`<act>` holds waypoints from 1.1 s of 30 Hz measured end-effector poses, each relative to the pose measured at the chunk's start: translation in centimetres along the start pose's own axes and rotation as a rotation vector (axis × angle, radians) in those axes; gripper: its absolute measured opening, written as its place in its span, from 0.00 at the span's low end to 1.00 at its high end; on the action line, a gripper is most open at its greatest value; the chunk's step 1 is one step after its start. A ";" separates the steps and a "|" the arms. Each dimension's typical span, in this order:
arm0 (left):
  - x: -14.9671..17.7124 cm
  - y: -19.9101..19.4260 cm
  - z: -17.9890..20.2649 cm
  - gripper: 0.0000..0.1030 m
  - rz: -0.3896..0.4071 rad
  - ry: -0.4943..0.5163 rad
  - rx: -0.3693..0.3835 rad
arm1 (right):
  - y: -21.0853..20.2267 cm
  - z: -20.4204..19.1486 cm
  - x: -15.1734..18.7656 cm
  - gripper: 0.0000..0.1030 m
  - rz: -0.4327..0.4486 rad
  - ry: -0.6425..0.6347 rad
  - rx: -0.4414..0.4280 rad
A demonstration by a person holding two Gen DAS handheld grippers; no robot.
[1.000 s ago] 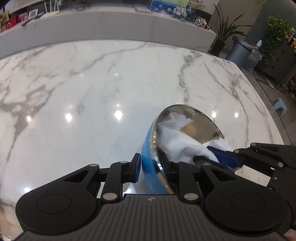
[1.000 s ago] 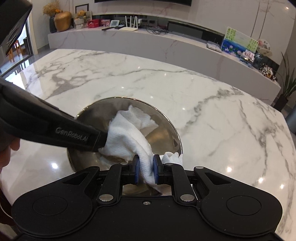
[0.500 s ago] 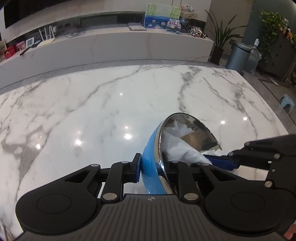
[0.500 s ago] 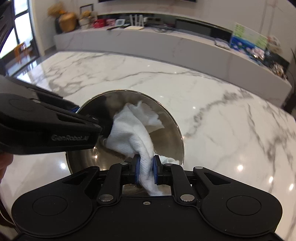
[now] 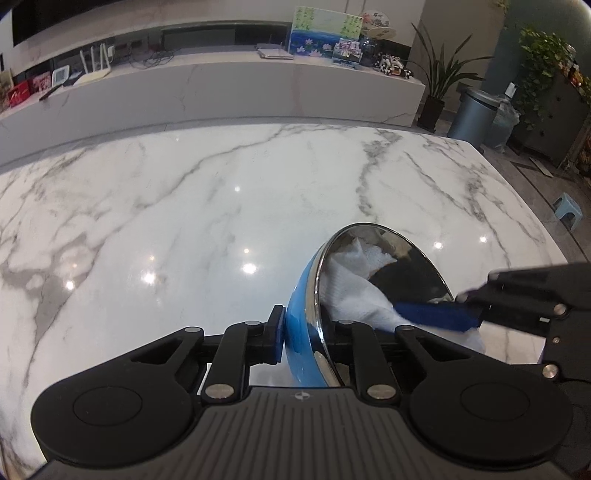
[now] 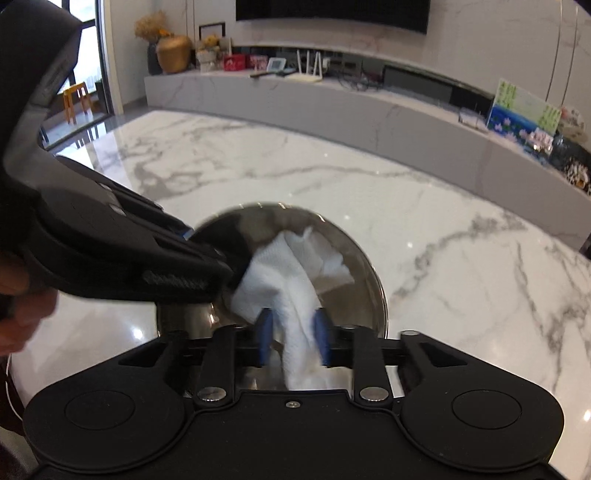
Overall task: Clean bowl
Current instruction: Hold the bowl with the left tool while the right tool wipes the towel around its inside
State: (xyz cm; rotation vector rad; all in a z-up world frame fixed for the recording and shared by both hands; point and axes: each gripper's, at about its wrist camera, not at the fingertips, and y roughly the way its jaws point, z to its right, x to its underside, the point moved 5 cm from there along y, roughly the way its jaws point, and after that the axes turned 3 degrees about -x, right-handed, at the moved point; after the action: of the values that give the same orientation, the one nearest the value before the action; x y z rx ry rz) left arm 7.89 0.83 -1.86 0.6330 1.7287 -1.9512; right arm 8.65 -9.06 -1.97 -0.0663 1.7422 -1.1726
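I'm working in a home living room, a big glossy marble table (image 5: 184, 221) up close, a long marble media console (image 6: 369, 110) at the far wall under a dark television (image 6: 332, 11), a router (image 6: 306, 74), potted plants (image 5: 443, 81) far right, a gold vase (image 6: 173, 53) far left

Left gripper (image 5: 304, 338) pitched down, jaws clamped on bowl (image 5: 301, 325) rim at its 7 o'clock, one pad outside, one inside. Right gripper (image 6: 293, 341) pitched down, jaws pinching cloth (image 6: 291, 273), just closed further. Hand (image 6: 22, 306) at 9 o'clock in right view.
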 end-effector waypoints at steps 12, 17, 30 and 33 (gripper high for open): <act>1.5 -0.9 -0.8 0.39 -0.082 -0.043 0.013 | 0.8 0.8 0.7 0.11 -0.030 0.131 -0.015; 1.6 -0.8 -0.4 0.27 -0.100 -0.040 0.047 | 0.6 1.2 1.1 0.11 -0.020 0.180 -0.004; 0.8 -0.3 0.1 0.10 -0.053 0.008 0.000 | -0.5 0.6 1.4 0.11 -0.095 0.231 -0.215; 0.8 -0.3 0.2 0.10 -0.050 0.016 -0.004 | -0.4 0.5 1.4 0.11 -0.103 0.223 -0.198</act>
State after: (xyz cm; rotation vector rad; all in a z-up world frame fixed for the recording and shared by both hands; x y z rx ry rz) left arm 7.04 0.67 -2.13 0.6111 1.7740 -1.9806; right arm 8.11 -10.34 -2.62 -0.1506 2.0705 -1.1105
